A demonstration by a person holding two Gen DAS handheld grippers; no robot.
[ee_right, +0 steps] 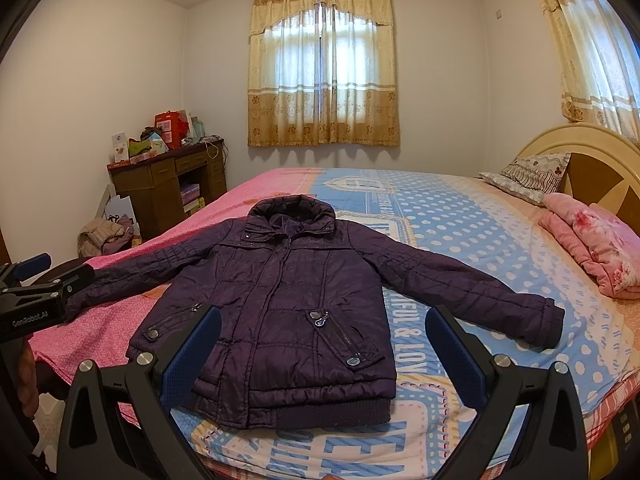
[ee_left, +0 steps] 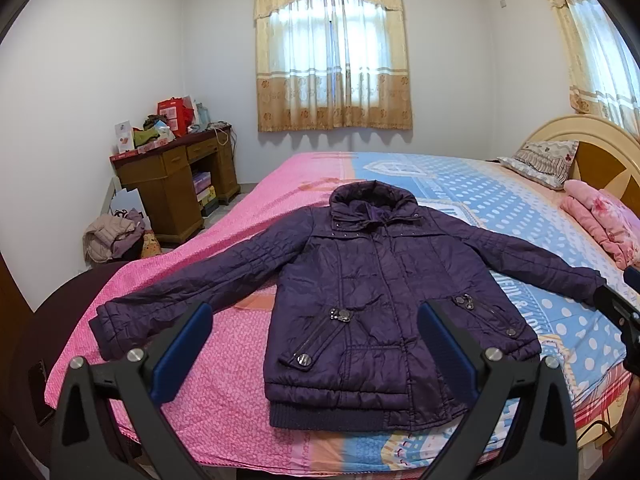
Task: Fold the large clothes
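A dark purple quilted jacket (ee_left: 372, 292) lies flat and face up on the bed, sleeves spread out to both sides, hood at the far end; it also shows in the right wrist view (ee_right: 280, 300). My left gripper (ee_left: 316, 344) is open and empty, held above the jacket's lower hem near the bed's front edge. My right gripper (ee_right: 324, 348) is open and empty, also above the hem. The left gripper's body (ee_right: 36, 300) shows at the left edge of the right wrist view, beside the left sleeve cuff.
The bed (ee_left: 240, 344) has a pink and blue patterned sheet. A folded pink blanket (ee_right: 596, 248) and a pillow (ee_right: 528, 176) lie by the headboard. A cluttered wooden desk (ee_left: 176, 176) and a pile of clothes (ee_left: 112, 236) stand at the left wall.
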